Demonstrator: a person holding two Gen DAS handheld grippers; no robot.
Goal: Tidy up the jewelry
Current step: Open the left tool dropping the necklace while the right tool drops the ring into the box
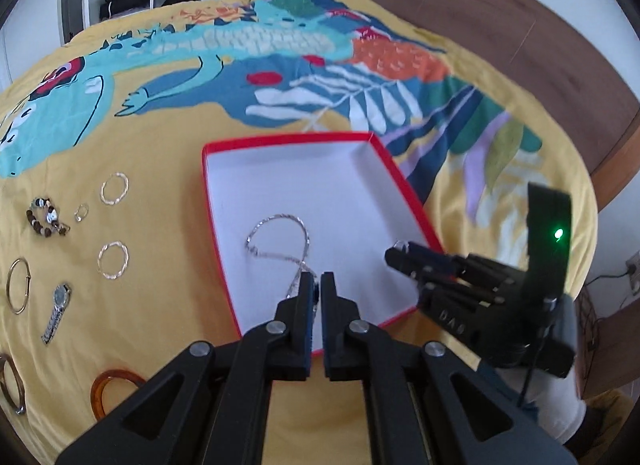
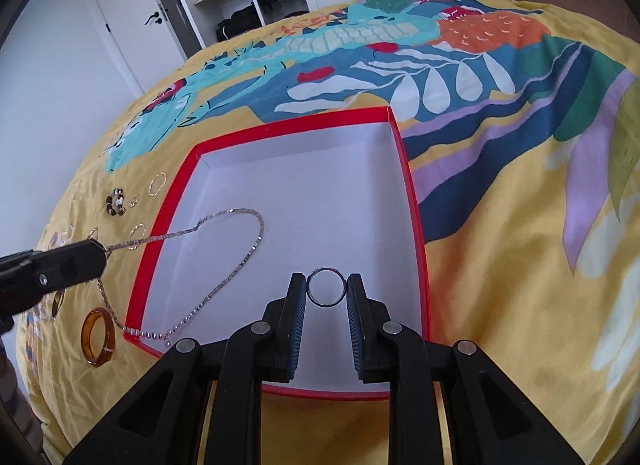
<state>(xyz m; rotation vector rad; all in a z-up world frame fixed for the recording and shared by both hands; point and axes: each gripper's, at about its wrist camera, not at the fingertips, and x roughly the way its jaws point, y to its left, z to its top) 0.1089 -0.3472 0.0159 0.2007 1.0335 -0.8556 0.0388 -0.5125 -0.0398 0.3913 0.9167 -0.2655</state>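
Lying loose on the yellow bedspread (image 1: 160,145), left of the box (image 1: 280,141), are 2 twisted hoops (image 1: 114,188), a beaded bracelet (image 1: 45,217), a small ring (image 1: 81,212), a thin bangle (image 1: 18,286), a watch (image 1: 57,311) and an amber bangle (image 2: 97,337). The left gripper (image 1: 316,289) is pinching a silver chain (image 2: 224,249), jaws nearly together; the chain is looping over the box's red rim onto its white floor. The right gripper (image 2: 326,289) is clamping a plain ring (image 2: 326,287) upright between its blue pads, above the box's near right part.
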